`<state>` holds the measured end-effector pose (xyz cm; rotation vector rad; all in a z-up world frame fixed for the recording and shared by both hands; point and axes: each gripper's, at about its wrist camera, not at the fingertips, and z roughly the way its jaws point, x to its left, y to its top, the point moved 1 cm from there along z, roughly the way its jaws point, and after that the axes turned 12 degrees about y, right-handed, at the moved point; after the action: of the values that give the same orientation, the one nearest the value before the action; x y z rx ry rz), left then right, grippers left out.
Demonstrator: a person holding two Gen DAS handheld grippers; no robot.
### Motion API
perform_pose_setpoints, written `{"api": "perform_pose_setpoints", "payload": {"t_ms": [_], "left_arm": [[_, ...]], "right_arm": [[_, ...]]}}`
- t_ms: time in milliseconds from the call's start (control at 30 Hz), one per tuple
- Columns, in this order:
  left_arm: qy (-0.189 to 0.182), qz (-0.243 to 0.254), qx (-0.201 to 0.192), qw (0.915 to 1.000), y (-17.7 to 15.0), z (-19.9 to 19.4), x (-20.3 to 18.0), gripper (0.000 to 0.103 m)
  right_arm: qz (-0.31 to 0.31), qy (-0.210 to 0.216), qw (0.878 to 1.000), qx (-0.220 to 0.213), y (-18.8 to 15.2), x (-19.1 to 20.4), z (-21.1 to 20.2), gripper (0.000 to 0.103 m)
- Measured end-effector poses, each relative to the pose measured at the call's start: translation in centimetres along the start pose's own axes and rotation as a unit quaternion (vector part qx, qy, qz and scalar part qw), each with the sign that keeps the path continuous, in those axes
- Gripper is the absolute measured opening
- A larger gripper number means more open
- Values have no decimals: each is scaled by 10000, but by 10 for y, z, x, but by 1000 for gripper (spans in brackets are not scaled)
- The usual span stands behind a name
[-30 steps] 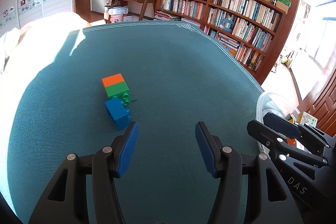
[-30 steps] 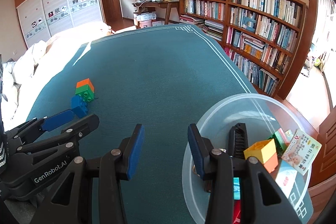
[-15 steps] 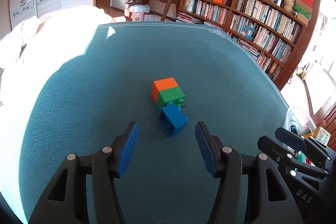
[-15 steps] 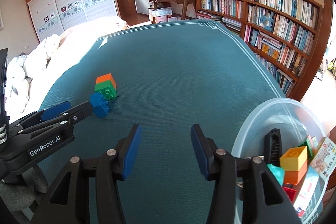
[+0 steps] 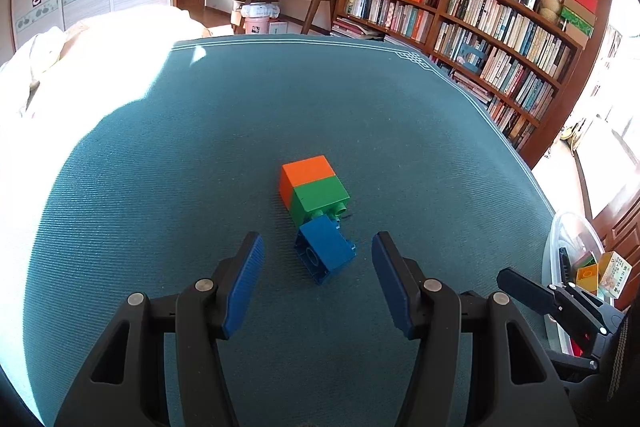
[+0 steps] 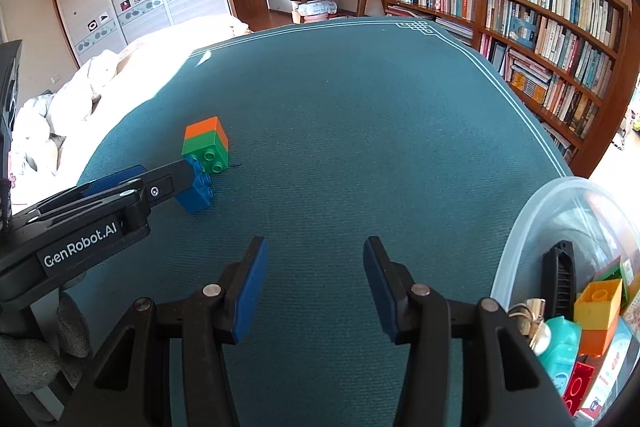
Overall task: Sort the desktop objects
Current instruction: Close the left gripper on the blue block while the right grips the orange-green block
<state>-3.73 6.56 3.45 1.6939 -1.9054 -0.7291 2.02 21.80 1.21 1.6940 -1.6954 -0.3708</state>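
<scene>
Teal cloth covers the table [image 5: 400,115]. Low in the left wrist frame, the left hand-held gripper [image 5: 317,279] tilts downward, jaws apart around the blue brick [image 5: 326,253], untouched. Beyond lies the orange-green brick [image 5: 314,187]. The right hand-held gripper [image 6: 315,285] gapes empty beside the plastic bowl [image 6: 532,227].

Two wrist views, each looking down and forward over its own tongs, close above the green bench [image 5: 360,107]; both share the toy blocks [image 5: 316,191] and bookshelf [image 6: 540,27].
</scene>
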Motion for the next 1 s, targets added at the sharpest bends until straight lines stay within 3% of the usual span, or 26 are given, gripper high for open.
{"api": "perform_pose_setpoints", "payload": {"t_ms": [267, 400, 467, 733, 1000], "left_arm": [[246, 53, 255, 9994, -6, 28, -1, 59], [429, 110, 134, 9989, -10, 26, 7, 39], [366, 76, 110, 9992, -12, 24, 12, 39], [874, -70, -157, 9960, -23, 8, 44, 39], [1081, -273, -240, 9935, -28, 5, 64, 39]], "right_arm": [[96, -28, 9999, 68, -1, -10, 8, 54], [94, 14, 9999, 72, 0, -9, 11, 54], [73, 57, 9999, 64, 1, -7, 13, 54], [-35, 549, 9985, 56, 18, 14, 23, 54], [-265, 848, 9960, 79, 44, 46, 46, 54]]}}
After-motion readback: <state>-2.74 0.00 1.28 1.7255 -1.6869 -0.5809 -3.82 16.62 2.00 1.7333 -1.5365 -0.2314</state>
